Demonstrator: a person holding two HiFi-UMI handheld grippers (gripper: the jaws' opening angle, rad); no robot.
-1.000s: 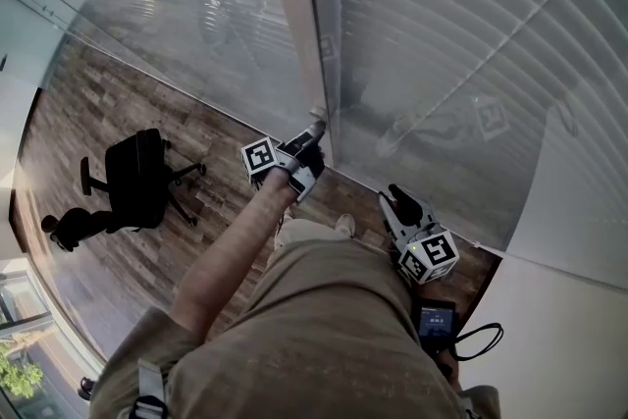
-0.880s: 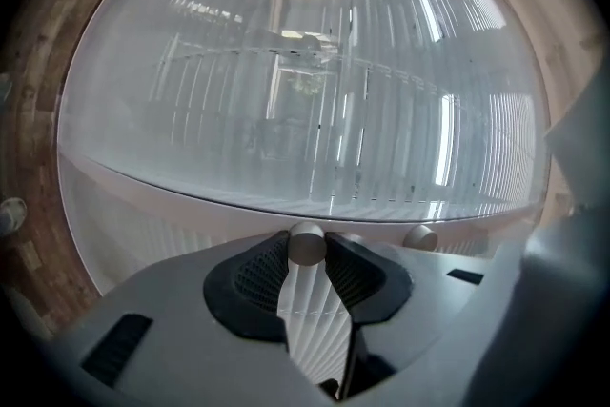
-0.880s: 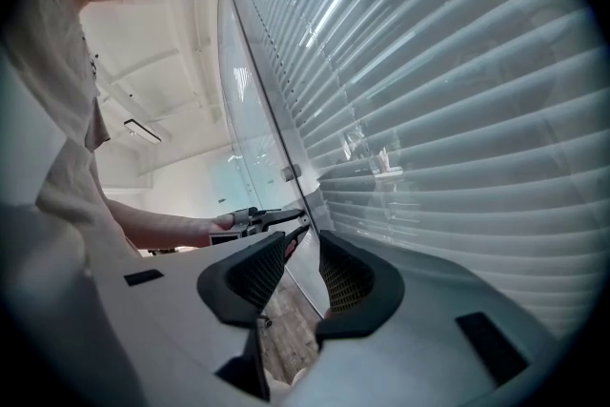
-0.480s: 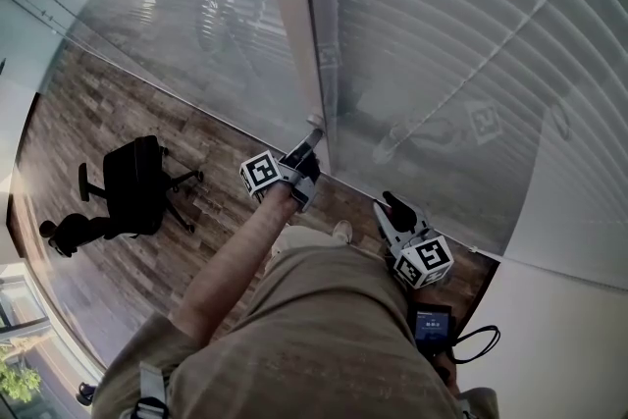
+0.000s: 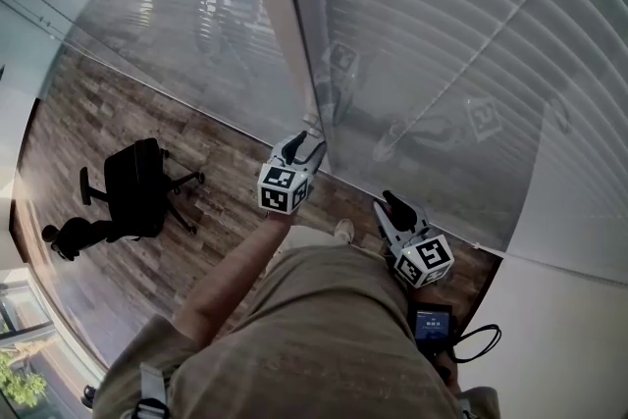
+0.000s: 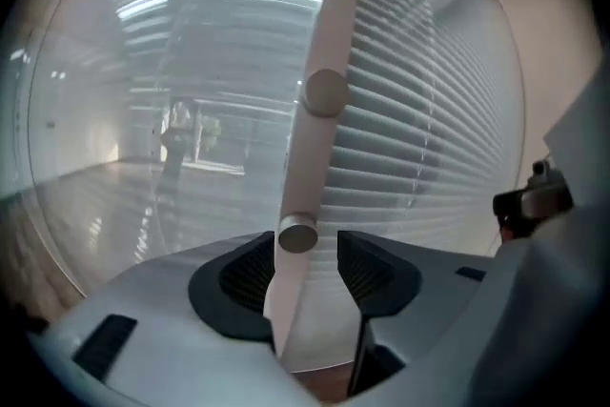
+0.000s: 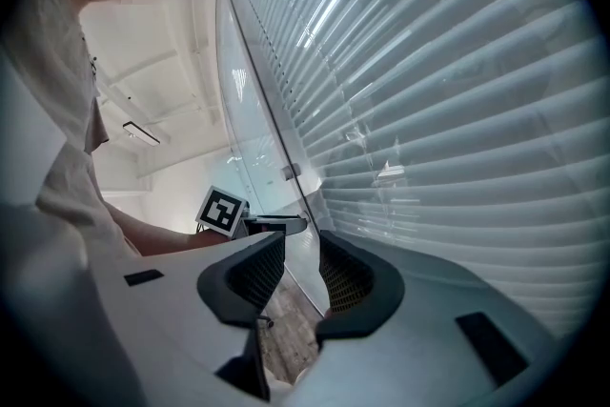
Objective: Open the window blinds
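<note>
Pale horizontal blinds (image 5: 442, 34) hang behind the glass, their slats lying close (image 7: 457, 110). A white upright post (image 6: 329, 24) carries two round knobs, one higher up (image 6: 325, 92) and one lower (image 6: 297, 235). My left gripper (image 5: 309, 144) is at the post. Its jaws have just been opening, and the lower knob sits between them (image 6: 303, 254) with a gap on the right side. My right gripper (image 5: 392, 206) hangs lower to the right, open (image 7: 302, 267), with nothing between its pads.
A black office chair (image 5: 137, 183) stands on the wood floor (image 5: 88, 113) to the left. A small screen with a cable (image 5: 434, 327) hangs at the person's waist. A white wall (image 5: 579, 329) closes the right side.
The left gripper has rolled about its own axis at the post, its marker cube swinging from the left side to underneath. Its jaws have spread apart. The right gripper has stayed put.
</note>
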